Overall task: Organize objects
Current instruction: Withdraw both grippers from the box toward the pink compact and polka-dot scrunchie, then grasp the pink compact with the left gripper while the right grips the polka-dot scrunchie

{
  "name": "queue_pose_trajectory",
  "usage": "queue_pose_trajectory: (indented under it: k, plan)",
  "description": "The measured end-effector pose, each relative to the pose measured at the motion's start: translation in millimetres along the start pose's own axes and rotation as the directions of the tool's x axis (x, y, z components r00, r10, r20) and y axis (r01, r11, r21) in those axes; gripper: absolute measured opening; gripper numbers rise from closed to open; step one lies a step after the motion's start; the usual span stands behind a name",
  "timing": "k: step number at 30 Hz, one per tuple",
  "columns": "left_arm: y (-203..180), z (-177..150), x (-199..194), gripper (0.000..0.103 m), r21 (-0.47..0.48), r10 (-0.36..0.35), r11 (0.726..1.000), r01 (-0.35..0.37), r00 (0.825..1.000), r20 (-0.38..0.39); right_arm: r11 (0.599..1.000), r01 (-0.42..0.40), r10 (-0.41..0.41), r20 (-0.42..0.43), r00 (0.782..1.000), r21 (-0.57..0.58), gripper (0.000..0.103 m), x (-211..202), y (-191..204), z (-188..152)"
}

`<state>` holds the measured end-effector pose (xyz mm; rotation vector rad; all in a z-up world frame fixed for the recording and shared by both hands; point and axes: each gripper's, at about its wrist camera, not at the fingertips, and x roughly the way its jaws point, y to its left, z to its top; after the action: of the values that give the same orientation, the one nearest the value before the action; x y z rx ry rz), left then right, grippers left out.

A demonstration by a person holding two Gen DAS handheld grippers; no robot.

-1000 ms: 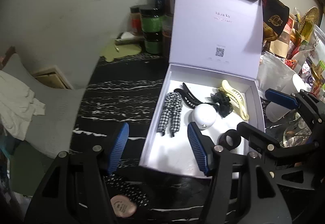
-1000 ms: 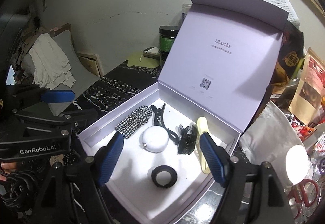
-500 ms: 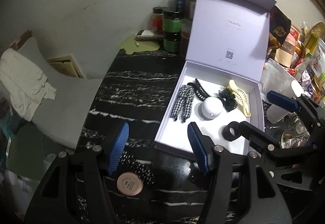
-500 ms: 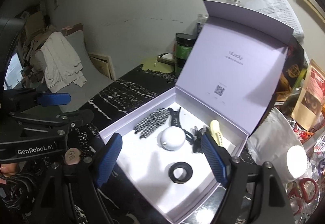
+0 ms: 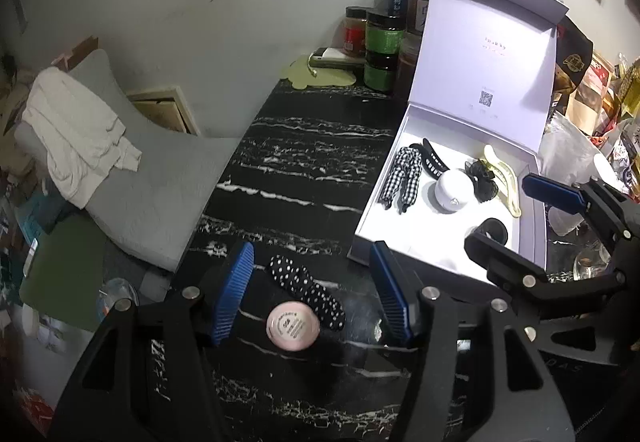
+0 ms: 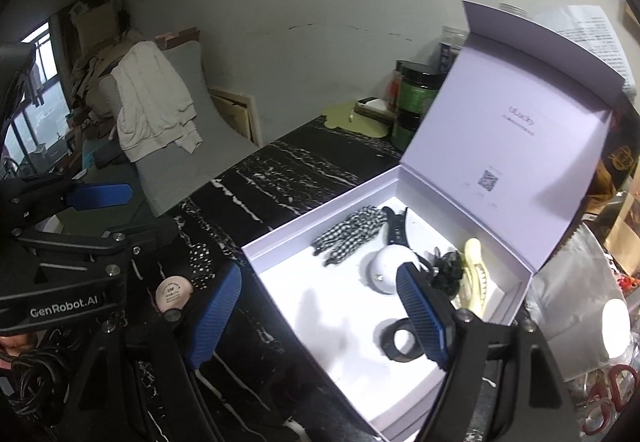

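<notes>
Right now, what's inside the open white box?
In the box: a checkered scrunchie, a black hair clip, a white round case, a black bow, a yellow claw clip and a black ring. The right gripper's finger covers part of the ring.

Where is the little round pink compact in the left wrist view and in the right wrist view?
Left wrist: pink compact low centre, between that gripper's fingers.
Right wrist: lower left, on black marble.
Shared landmark: the polka-dot hair clip lying against it.
</notes>
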<state>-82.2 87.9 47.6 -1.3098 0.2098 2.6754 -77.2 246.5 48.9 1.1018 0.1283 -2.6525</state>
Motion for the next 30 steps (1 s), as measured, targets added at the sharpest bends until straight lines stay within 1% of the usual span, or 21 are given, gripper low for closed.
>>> queue_pose_trajectory:
  k: [11,19,25,30]
  plan:
    - [26,-24,3,0.059,-0.058,0.022,0.998,-0.024,0.999,-0.029,0.996,-0.070,0.069,-0.021,0.997,-0.061,0.081,9,28,-5]
    - [49,-47,8,0.059,-0.099,0.041,0.994,-0.047,0.997,-0.057,0.983,-0.143,0.137,-0.058,0.989,-0.111,0.081,22,56,-13]
    - [62,-63,16,0.059,-0.114,0.040,0.992,-0.049,0.996,-0.079,0.973,-0.181,0.168,-0.104,0.980,-0.142,0.081,38,76,-23]
    - [69,-78,28,0.059,-0.123,0.014,0.992,-0.027,0.994,-0.109,0.968,-0.192,0.172,-0.133,0.976,-0.164,0.081,51,87,-34]
